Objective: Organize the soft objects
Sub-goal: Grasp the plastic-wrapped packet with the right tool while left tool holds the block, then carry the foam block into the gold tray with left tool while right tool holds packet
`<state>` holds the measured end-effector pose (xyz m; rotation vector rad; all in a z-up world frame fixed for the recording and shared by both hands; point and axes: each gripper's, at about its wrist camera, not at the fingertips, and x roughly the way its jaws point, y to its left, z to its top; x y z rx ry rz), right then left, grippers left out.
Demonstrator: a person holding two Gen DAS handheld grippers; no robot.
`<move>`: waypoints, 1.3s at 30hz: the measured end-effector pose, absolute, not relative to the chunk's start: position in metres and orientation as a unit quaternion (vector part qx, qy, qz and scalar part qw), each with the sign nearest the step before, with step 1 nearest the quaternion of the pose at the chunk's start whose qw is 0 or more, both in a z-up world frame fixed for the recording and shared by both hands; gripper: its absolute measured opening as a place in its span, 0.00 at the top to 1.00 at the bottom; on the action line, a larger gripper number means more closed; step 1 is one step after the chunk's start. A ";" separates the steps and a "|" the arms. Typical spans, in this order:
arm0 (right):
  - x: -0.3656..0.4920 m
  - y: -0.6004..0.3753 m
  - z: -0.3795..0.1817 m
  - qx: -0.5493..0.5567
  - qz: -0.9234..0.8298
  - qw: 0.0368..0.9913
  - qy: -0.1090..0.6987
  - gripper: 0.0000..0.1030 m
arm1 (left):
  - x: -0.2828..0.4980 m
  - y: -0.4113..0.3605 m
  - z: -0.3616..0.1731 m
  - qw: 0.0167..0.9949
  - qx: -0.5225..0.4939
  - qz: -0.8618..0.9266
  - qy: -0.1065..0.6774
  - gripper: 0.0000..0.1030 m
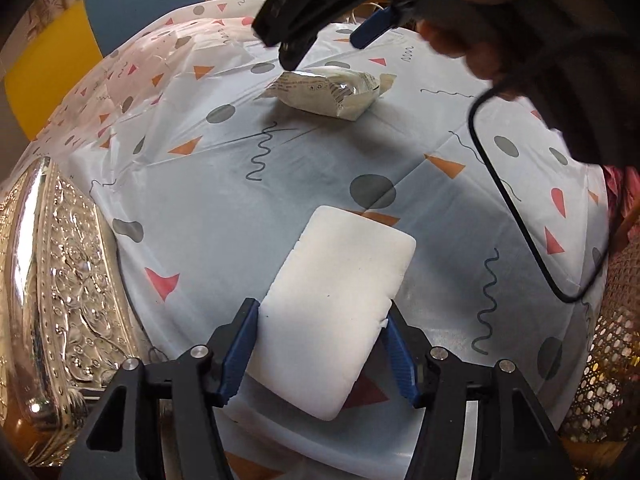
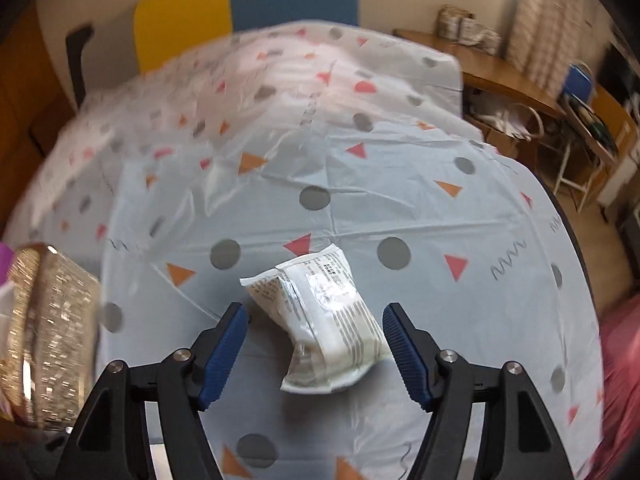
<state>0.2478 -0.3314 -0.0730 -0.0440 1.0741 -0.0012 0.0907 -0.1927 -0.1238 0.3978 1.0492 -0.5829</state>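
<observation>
The left gripper (image 1: 320,344) has the white foam block (image 1: 338,308) clamped between its blue pads (image 1: 239,346) — both sides press against the block's near end, and the far end juts out over the patterned tablecloth (image 1: 208,184). Whether the block sits on the cloth or is lifted just clear of it is hard to tell. To the left of the foam block, at the table's edge, sits an embossed silver tray (image 1: 60,288), shiny and ornate.

Beyond the foam block, further across the cloth, lies the crinkly plastic packet (image 1: 328,92), pale with small printed text. The right gripper (image 1: 320,46) hovers just over it, seen from the left wrist camera with the person's hand (image 1: 464,20) wrapped round the handle and a black cable (image 1: 516,216) looping down towards the cloth.

From the right wrist camera, the right gripper (image 2: 316,338) is spread wide — its blue pads (image 2: 224,356) stand either side of the packet (image 2: 320,320), neither one clearly touching it, though the right pad is very close to the packet's edge. The packet lies flat on the tablecloth (image 2: 360,184). The silver tray (image 2: 48,320) shows blurred, well off to the packet's left.
</observation>
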 end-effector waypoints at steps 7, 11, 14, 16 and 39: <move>0.261 -0.333 -0.114 -0.032 0.001 0.826 0.563 0.36 | 0.085 -0.190 -0.123 0.815 0.174 -0.271 0.482 0.40; 0.242 -0.339 -0.113 -0.020 -0.002 0.829 0.559 0.48 | 0.082 -0.190 -0.122 0.818 0.169 -0.270 0.479 0.40; 0.218 -0.339 -0.115 -0.018 -0.002 0.822 0.569 0.48 | 0.078 -0.190 -0.121 0.821 0.169 -0.269 0.475 0.40; 0.200 -0.338 -0.116 -0.016 -0.007 0.818 0.575 0.48 | 0.076 -0.189 -0.120 0.822 0.167 -0.269 0.474 0.40; 0.175 -0.347 -0.124 0.003 -0.038 0.827 0.561 0.43 | 0.145 -0.155 0.007 0.896 0.070 -0.182 0.400 0.45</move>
